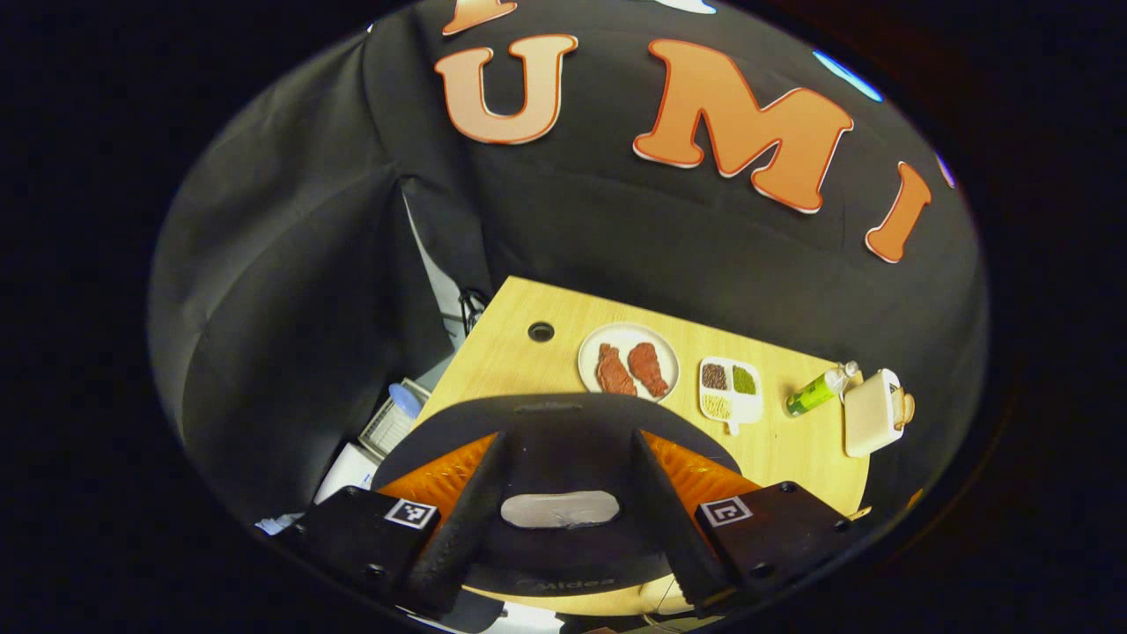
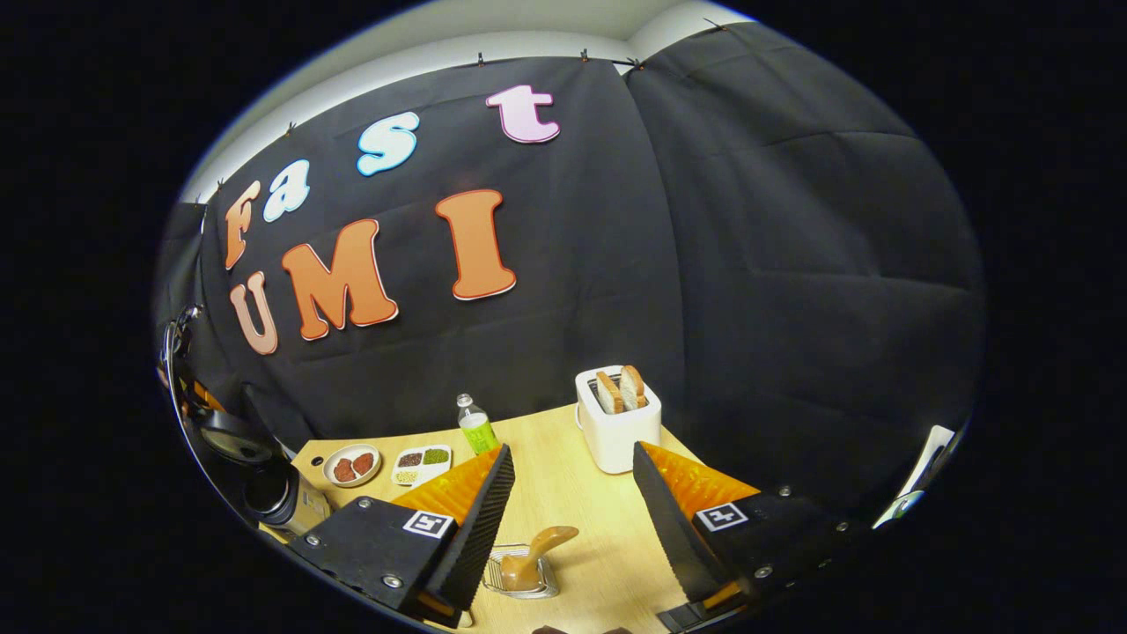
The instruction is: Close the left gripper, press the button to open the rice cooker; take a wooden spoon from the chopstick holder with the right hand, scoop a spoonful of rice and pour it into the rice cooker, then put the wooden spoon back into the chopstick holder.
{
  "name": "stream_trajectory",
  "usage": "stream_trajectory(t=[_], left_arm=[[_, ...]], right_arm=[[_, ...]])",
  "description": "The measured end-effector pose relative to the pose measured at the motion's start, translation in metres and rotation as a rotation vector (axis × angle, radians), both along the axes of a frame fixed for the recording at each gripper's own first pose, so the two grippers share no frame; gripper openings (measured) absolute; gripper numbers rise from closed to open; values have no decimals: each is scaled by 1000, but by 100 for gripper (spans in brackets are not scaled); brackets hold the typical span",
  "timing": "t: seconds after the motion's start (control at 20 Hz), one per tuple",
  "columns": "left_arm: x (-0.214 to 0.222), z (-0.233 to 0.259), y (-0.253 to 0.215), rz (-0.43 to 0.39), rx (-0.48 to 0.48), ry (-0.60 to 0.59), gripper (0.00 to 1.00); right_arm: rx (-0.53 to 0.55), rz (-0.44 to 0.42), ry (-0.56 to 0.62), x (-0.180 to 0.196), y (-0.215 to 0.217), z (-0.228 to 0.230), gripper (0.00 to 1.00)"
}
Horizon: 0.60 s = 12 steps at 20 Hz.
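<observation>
— Two grippers up? Where's the rice cooker (image 1: 555, 493)?
— Directly beneath the left gripper (image 1: 560, 528), fingers spread wide astride its button (image 1: 560, 509).
— Right gripper (image 2: 568, 537)?
— Wide, empty; wooden spoon (image 2: 537, 550) just ahead, handle slanting up-right.

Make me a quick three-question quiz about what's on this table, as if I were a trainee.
1. True or false: the white toaster holds two slices of bread.
2. Where does the wooden spoon sit?
A. in the wire chopstick holder
B. on a plate
C. in a bottle
3. Fill in the number: the round plate carries ___ pieces of meat.

Key: 1 true; 2 A; 3 two.
</observation>
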<state>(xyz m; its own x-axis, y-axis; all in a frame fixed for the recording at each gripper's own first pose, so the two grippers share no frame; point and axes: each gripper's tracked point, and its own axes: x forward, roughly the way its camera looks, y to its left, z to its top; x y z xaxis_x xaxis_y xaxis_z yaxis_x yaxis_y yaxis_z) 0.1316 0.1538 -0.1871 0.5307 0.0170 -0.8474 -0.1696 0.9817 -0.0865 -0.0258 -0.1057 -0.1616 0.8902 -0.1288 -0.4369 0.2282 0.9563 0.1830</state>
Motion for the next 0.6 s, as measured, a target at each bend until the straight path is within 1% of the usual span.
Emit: stream_trajectory(t=[0.1,0.2,0.25,0.3,0.35,0.4,0.5,0.55,0.6], left_arm=[[-19,-19,-4,1,2,78,89],[-38,-38,-10,6,2,171,93],[-45,-48,-13,9,1,209,93],[-53,-60,-16,13,-3,257,89],[-59,-73,-18,11,-8,296,93],[-64,-85,-20,15,-17,340,89],[-76,-111,-19,31,-34,424,89],[-74,-110,-20,38,-39,434,90],[-66,-116,-17,38,-29,420,92]], right_arm=[[1,25,-3,6,7,-1,85],[1,48,12,8,15,-7,85],[4,58,18,8,18,-9,85],[6,66,22,10,20,-10,85],[6,72,22,11,22,-11,85],[6,77,21,11,24,-11,85],[4,89,26,12,28,-13,85],[2,93,28,12,30,-13,85],[2,99,29,11,31,-13,85]])
